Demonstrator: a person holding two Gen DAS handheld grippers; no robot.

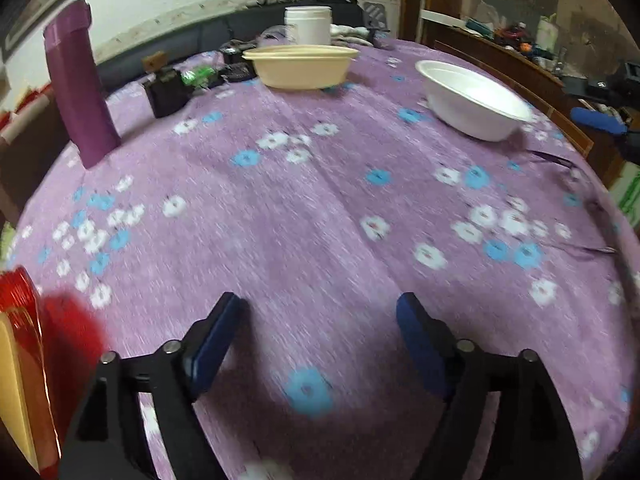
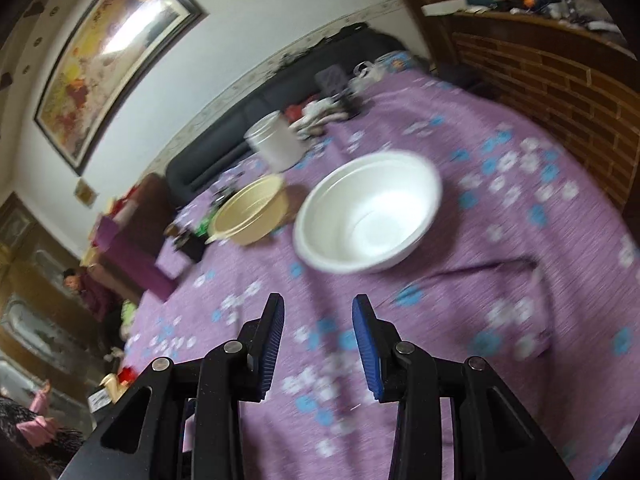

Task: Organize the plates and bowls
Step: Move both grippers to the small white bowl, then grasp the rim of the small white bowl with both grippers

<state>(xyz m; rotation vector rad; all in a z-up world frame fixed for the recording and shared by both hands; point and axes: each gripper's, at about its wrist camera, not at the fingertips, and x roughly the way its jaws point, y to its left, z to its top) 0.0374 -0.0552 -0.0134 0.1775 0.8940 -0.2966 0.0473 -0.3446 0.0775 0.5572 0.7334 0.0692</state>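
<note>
A white bowl (image 1: 474,98) stands upright at the right of a table with a purple flowered cloth (image 1: 320,200). A cream bowl (image 1: 301,65) stands at the far middle. In the right wrist view the white bowl (image 2: 368,210) lies just ahead, with the cream bowl (image 2: 252,210) to its left. My left gripper (image 1: 320,312) is open and empty above the near cloth. My right gripper (image 2: 318,312) is open and empty, a short way in front of the white bowl.
A purple box (image 1: 78,84) stands at the far left of the table. A white jar (image 1: 308,24) and small dark items (image 1: 168,92) sit at the far edge. A red and yellow object (image 1: 24,360) is at the near left. A wooden counter (image 2: 560,80) runs along the right.
</note>
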